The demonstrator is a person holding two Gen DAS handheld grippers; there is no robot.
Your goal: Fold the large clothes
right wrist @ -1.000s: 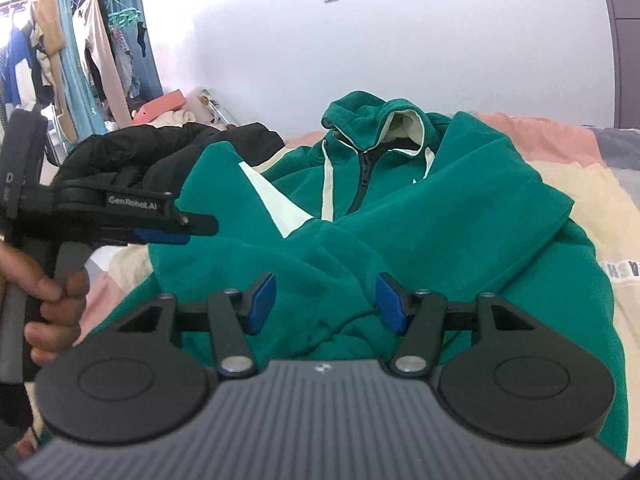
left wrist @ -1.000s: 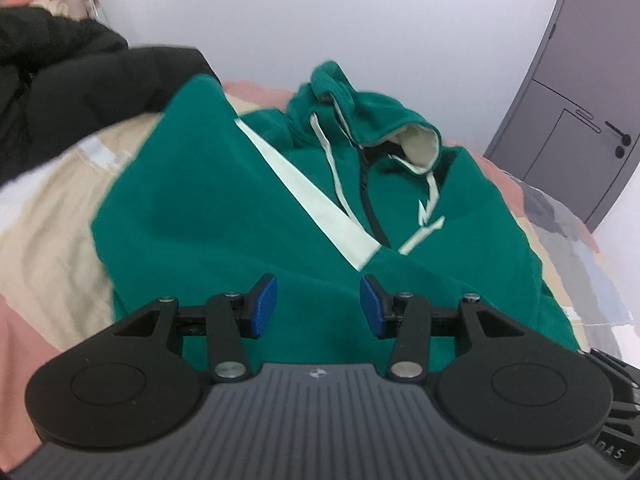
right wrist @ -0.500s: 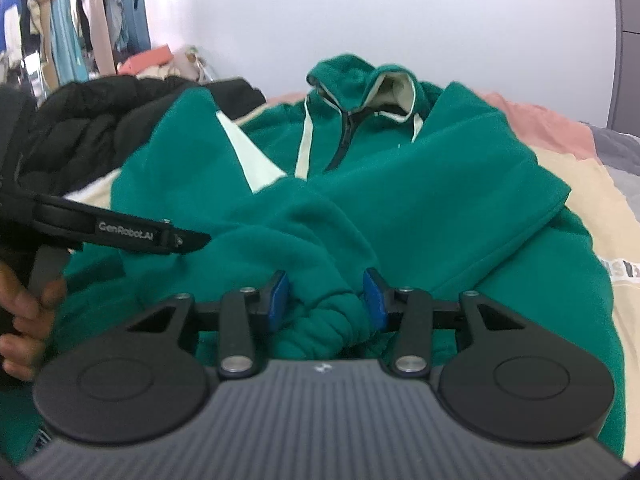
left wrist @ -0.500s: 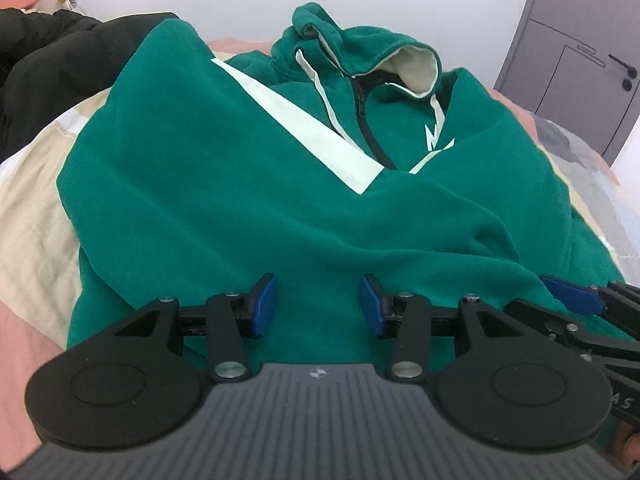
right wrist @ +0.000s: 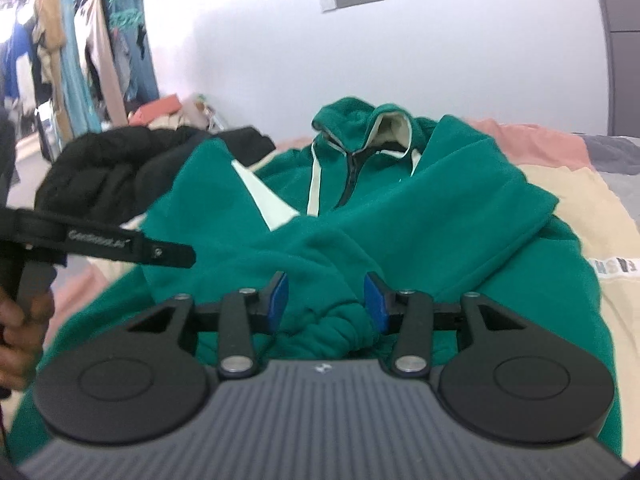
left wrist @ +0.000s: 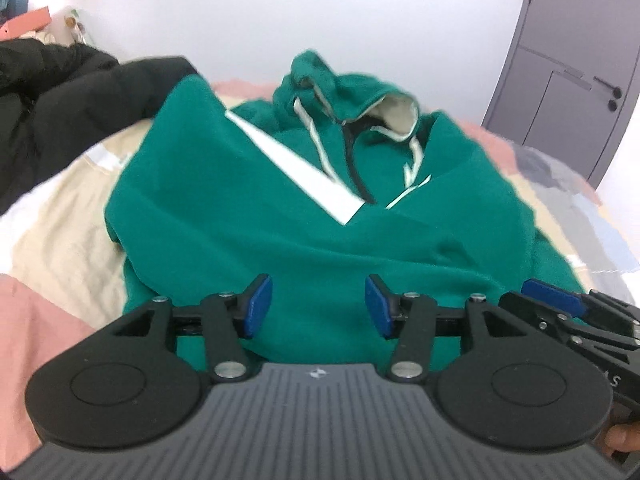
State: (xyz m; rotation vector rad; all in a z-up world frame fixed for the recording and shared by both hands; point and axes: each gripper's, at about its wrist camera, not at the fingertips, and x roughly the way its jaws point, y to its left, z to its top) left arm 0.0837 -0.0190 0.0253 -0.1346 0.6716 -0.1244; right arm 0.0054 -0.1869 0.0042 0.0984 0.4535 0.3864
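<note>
A green zip hoodie (left wrist: 280,220) with a white stripe and cream-lined hood lies on the bed, sleeves folded across its front. My left gripper (left wrist: 318,304) hovers over the hoodie's lower part, its jaws opening with nothing between the blue pads. In the right wrist view the same hoodie (right wrist: 420,220) fills the middle. My right gripper (right wrist: 326,300) is shut on the bunched sleeve cuff (right wrist: 336,324) at the near edge. The left gripper (right wrist: 160,252) reaches in from the left there, held by a hand (right wrist: 16,320). A blue pad of the right gripper (left wrist: 556,294) shows at the left view's right edge.
A black padded jacket (left wrist: 60,100) lies on the bed left of the hoodie, touching its shoulder. The bedspread (left wrist: 60,220) is cream, pink and grey patches. A grey door (left wrist: 560,80) stands at the back right. Hanging clothes (right wrist: 80,60) fill the far left.
The right gripper's jaws narrowed onto the sleeve cuff. The left gripper shifted over the hoodie, then drew back a little, and its jaws widened.
</note>
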